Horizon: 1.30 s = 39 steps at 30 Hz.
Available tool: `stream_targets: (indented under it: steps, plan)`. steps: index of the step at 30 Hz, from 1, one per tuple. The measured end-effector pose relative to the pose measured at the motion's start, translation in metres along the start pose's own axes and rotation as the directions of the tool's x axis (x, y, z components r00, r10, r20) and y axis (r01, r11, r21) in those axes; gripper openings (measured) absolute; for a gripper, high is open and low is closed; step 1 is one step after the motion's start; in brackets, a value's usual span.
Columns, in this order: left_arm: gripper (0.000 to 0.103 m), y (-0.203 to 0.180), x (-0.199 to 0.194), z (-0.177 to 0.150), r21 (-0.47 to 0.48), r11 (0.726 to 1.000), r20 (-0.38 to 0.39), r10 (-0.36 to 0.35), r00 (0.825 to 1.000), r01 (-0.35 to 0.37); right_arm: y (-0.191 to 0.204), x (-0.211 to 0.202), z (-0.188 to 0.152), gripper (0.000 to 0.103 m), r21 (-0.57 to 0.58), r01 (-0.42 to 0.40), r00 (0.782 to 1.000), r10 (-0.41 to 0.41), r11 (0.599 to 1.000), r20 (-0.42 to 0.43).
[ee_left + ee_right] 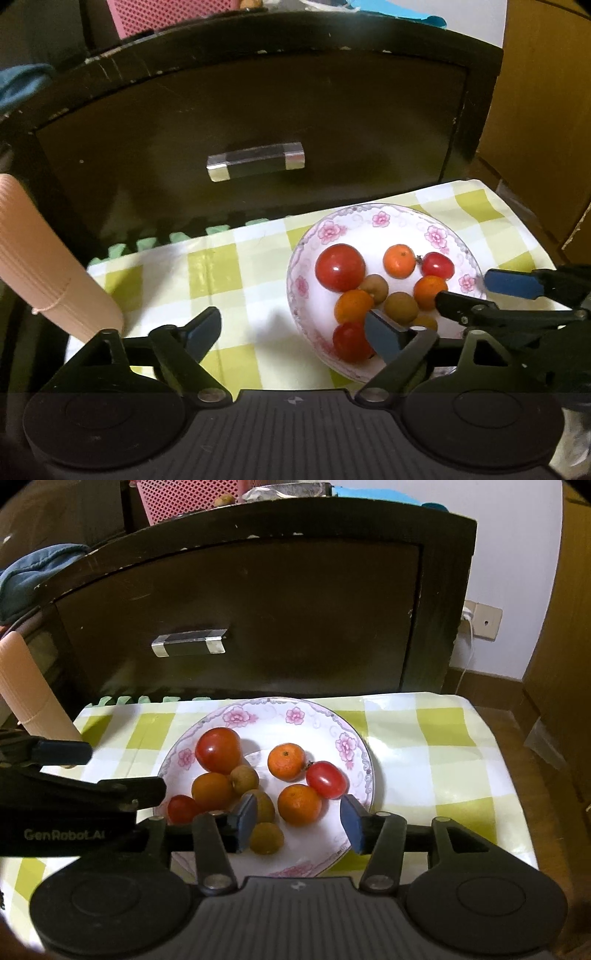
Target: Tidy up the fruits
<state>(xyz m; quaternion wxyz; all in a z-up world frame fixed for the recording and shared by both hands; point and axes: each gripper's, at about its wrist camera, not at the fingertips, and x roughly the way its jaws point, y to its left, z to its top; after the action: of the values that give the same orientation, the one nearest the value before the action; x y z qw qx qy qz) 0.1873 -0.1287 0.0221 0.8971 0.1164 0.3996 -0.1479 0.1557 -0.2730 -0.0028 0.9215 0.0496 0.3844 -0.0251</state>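
Observation:
A white plate with pink flowers holds a big red tomato, two small red tomatoes, three mandarins and several brown longans. My left gripper stands open and wide at the plate's near left rim. Its right pad hangs over a small tomato, and only cloth lies between its fingers. My right gripper is open above the plate's near side. A mandarin lies in the gap between its pads and touches neither, and a longan sits beside the left pad.
The plate rests on a green-and-white checked cloth over a low table. A dark cabinet with a drawer handle stands close behind it. A rolled pink mat leans at the left. The table edge drops to the floor at the right.

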Motion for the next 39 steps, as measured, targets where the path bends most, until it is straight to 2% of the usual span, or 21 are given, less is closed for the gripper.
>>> stream_targets:
  steps: [4,8,12,15,25,39]
  plan:
    - [0.094,0.000,-0.010,-0.003,-0.003,1.000,0.026,0.011,1.000,-0.010,-0.002,-0.008,-0.001,0.048,0.021,-0.003,1.000,0.003,1.000,0.007]
    - [0.103,-0.001,-0.025,-0.008,0.005,0.999,0.062,0.050,0.997,-0.051,-0.001,-0.020,-0.006,0.048,0.035,-0.001,1.000,0.000,0.999,0.017]
    - [0.103,0.000,-0.039,-0.016,-0.008,0.999,0.090,0.031,0.995,-0.031,0.001,-0.035,-0.010,0.050,0.043,-0.004,1.000,0.003,0.999,0.026]
    - [0.103,0.003,-0.046,-0.020,-0.033,0.999,0.088,0.003,0.996,0.000,0.003,-0.044,-0.014,0.050,0.056,-0.007,1.000,0.006,0.998,0.028]
    - [0.103,0.001,-0.059,-0.038,-0.033,0.999,0.076,0.004,0.997,-0.002,0.010,-0.062,-0.032,0.050,0.075,-0.004,1.000,0.003,0.997,0.016]
    - [0.103,0.008,-0.087,-0.070,-0.098,0.994,0.060,-0.035,0.998,0.041,0.021,-0.091,-0.057,0.050,0.096,-0.031,0.999,0.030,0.995,0.012]
